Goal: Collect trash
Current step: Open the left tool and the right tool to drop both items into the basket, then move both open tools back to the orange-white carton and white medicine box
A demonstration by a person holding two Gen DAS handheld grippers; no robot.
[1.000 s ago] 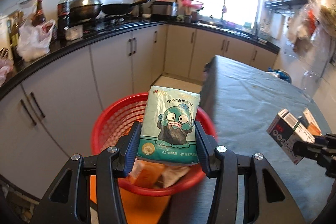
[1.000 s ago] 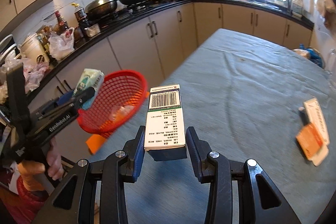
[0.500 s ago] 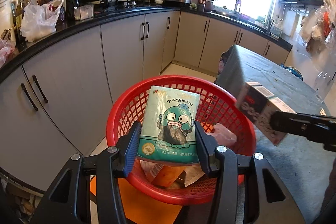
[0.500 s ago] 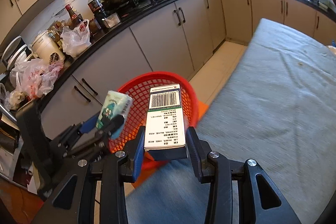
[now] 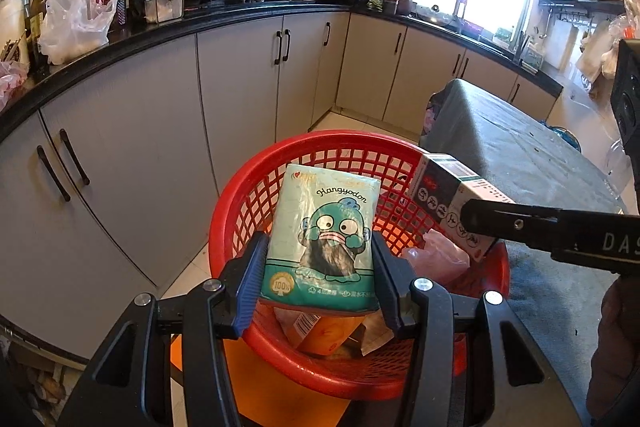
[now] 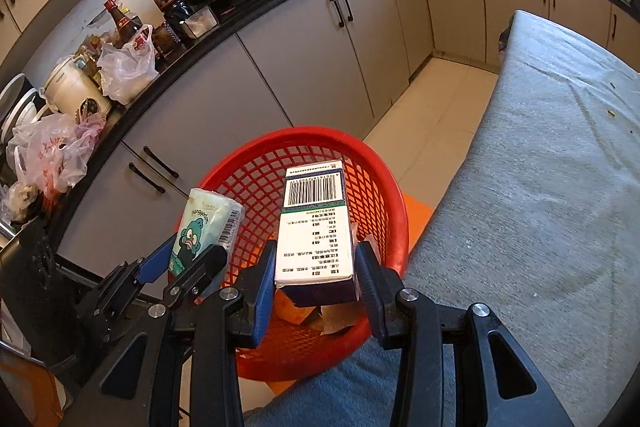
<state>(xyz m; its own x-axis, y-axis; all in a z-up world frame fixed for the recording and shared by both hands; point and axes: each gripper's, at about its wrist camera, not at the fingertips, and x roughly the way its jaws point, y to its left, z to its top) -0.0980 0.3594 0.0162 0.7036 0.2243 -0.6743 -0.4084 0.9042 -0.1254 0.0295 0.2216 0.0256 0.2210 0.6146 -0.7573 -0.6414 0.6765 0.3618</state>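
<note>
I had the left gripper [image 5: 320, 263] pinching the tissue pack [image 5: 322, 239] and the right gripper [image 6: 316, 269] pinching the box [image 6: 316, 227], both poised over the basket [image 6: 384, 187] for dropping.

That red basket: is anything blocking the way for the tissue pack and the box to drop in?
Nothing visible does. The tissue pack in the left gripper and the box in the right gripper both hang over the open red basket, which holds only some trash at the bottom.
</note>
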